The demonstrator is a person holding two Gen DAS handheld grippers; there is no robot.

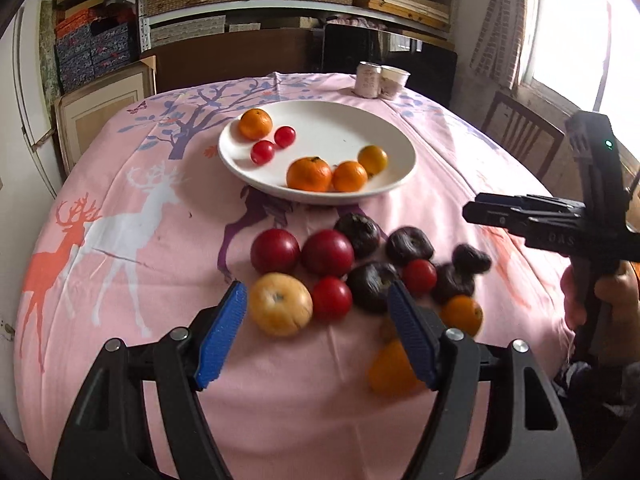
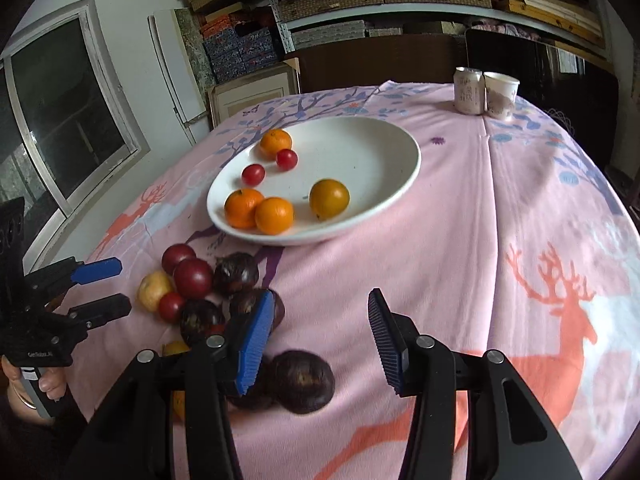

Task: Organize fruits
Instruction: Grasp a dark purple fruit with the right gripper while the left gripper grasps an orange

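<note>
Here, the left gripper hangs low over the pink deer-print tablecloth, its ribbed blue pads spread wide apart with nothing between them. Just beyond its tips sits a loose cluster of fruit: a matte yellow apple, smooth round red tomatoes, and wrinkled dark purple fruits, most touching one another. A blurred orange lies beside the right pad. Farther back, the glossy white oval plate holds small oranges, two shiny cherry tomatoes and a yellowish round fruit. The right gripper is also gaping and empty, with a dark purple fruit on the cloth near its left pad.
</note>
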